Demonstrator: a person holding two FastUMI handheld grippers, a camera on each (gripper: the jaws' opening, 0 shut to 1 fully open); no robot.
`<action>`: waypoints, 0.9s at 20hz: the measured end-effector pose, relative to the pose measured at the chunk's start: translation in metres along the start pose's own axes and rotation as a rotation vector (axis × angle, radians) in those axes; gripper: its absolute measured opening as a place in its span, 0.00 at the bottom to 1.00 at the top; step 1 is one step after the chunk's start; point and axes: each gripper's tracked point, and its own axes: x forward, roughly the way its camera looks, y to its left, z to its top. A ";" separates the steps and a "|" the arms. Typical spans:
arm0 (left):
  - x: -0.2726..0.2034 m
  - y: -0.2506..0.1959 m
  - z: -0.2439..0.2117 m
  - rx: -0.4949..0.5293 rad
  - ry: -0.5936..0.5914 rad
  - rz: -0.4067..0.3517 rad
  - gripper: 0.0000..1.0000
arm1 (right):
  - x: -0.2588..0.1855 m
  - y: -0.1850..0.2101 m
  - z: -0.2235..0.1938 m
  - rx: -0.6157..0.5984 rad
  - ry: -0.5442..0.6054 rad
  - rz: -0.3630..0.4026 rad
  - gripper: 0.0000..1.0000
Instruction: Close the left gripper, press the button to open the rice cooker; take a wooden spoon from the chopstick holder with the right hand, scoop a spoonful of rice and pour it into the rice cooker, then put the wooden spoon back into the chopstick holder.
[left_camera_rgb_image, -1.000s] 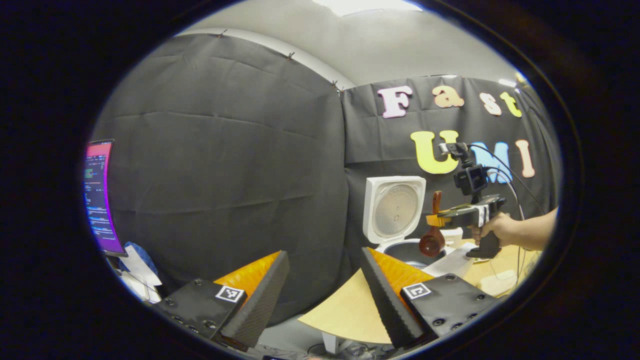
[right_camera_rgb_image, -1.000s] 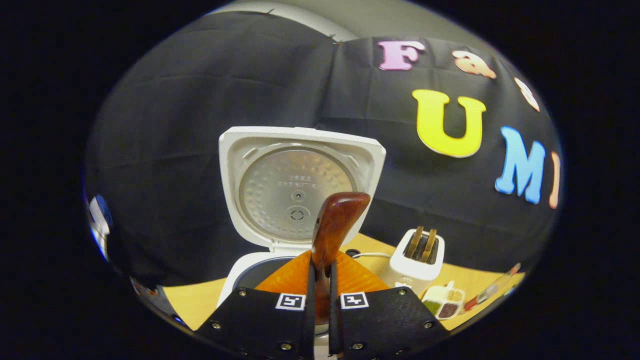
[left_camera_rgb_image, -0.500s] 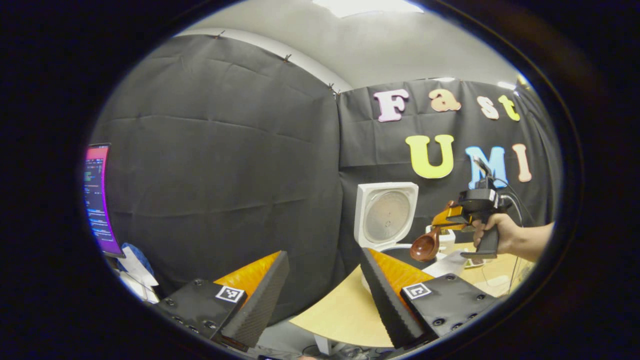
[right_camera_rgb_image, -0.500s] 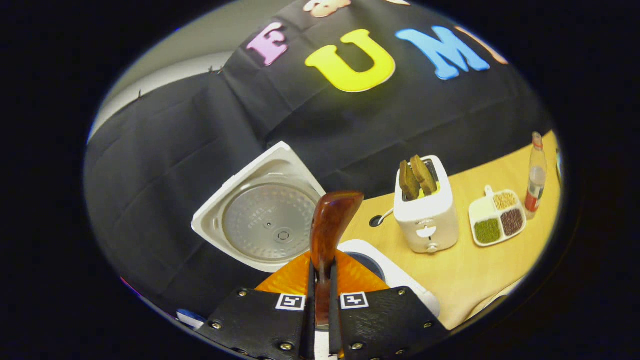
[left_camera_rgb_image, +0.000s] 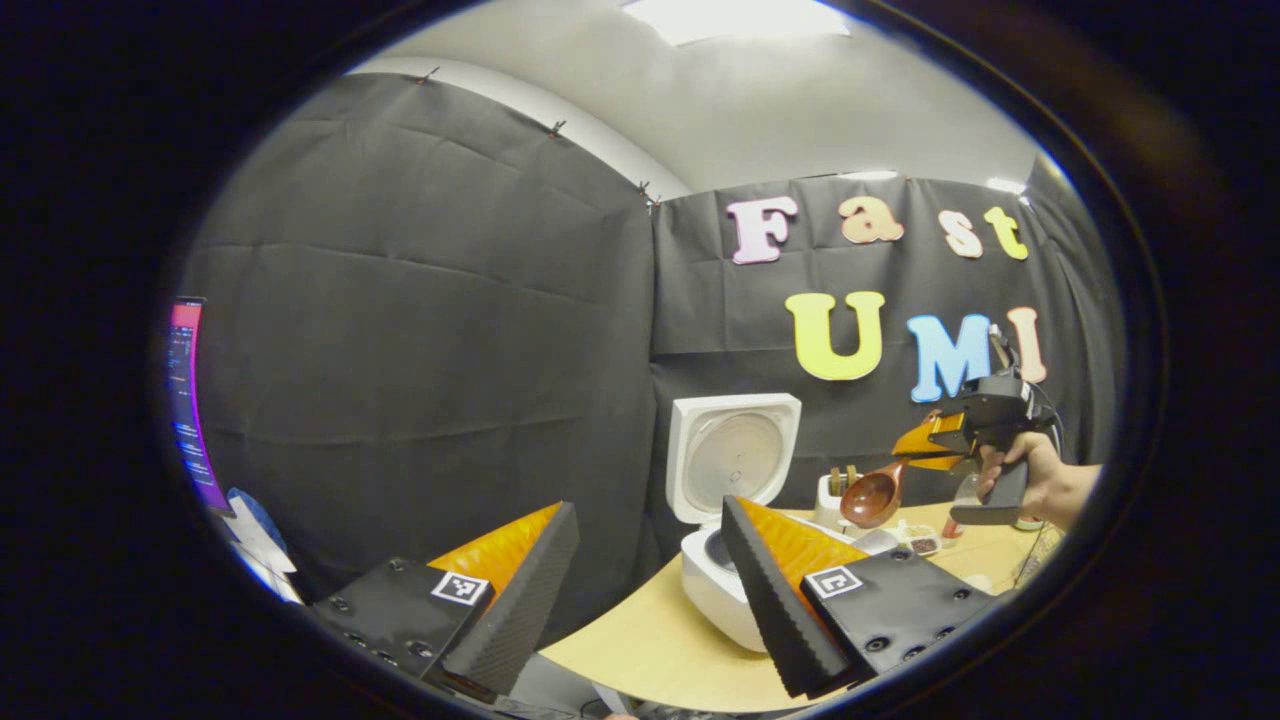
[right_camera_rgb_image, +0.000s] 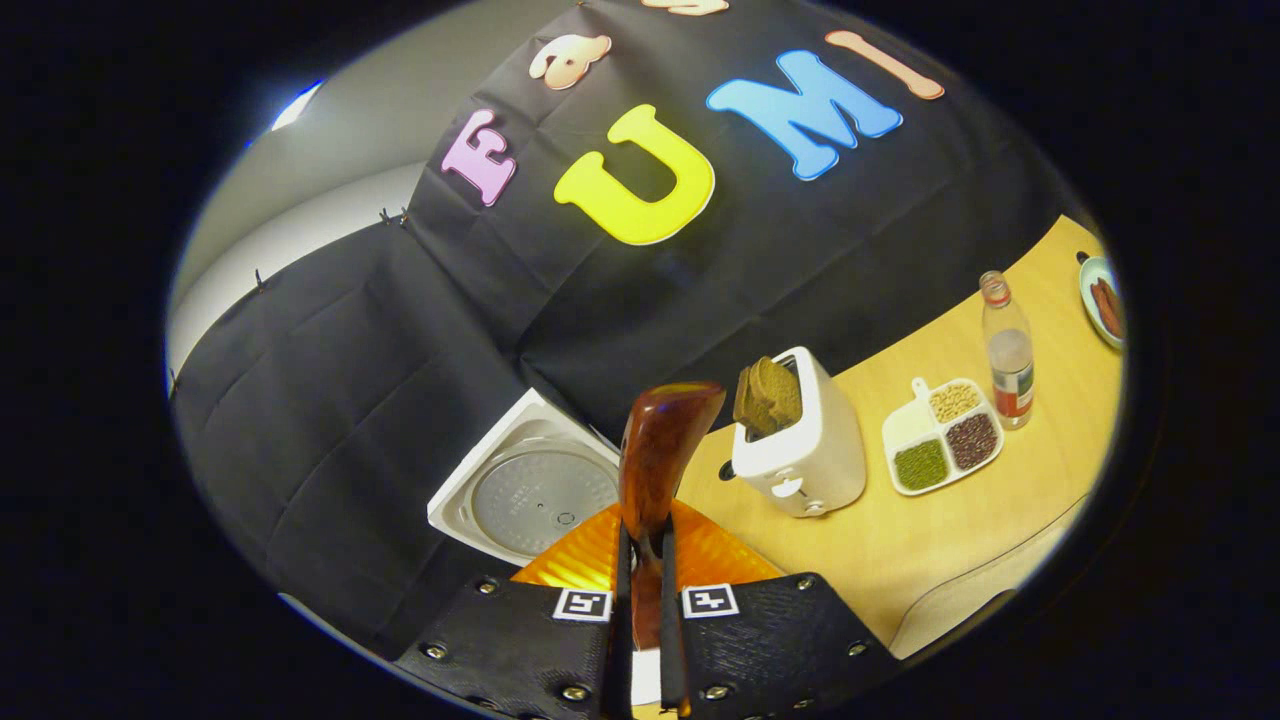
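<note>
Wood-toned table (right_camera_rgb_image: 960, 530) has a rounded front edge; in the right gripper view bare surface lies in front of the toaster (right_camera_rgb_image: 795, 445) and the divided dish (right_camera_rgb_image: 940, 450). The white dish holds green, dark red and pale grains in separate sections. A clear bottle (right_camera_rgb_image: 1005, 350) stands just beside the dish, and a plate (right_camera_rgb_image: 1098, 298) sits near the far table edge.

Right gripper (right_camera_rgb_image: 640, 590): fingers clenched on the handle of the wooden spoon (right_camera_rgb_image: 660, 450), both pressing it from either side. The handle is glossy, reddish-brown and curved, projecting forward above the fingers. In the left gripper view the right gripper (left_camera_rgb_image: 925, 440) is held by a hand (left_camera_rgb_image: 1035, 475) in the air above the table, to the right of the rice cooker (left_camera_rgb_image: 720, 480). The spoon (left_camera_rgb_image: 872, 497) slants down to the left, its round bowl in front of the toaster (left_camera_rgb_image: 835, 490).

Rice cooker: white, lid raised upright, ribbed metal inner plate facing forward, pot opening exposed. It stands at the table's left end, against the black cloth wall.

Left gripper (left_camera_rgb_image: 650, 590): released, fingers spread wide with nothing between them, held low in front of the table edge. A lit monitor (left_camera_rgb_image: 190, 400) stands at the far left.
</note>
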 end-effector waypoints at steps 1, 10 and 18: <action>0.001 -0.008 0.001 0.002 -0.003 -0.010 0.95 | -0.010 -0.006 0.007 -0.006 -0.012 -0.007 0.11; 0.007 -0.074 0.012 -0.006 -0.020 -0.095 0.99 | -0.087 -0.072 0.064 -0.012 -0.118 -0.090 0.11; 0.009 -0.142 0.030 -0.002 -0.045 -0.188 0.99 | -0.157 -0.149 0.097 -0.023 -0.182 -0.208 0.11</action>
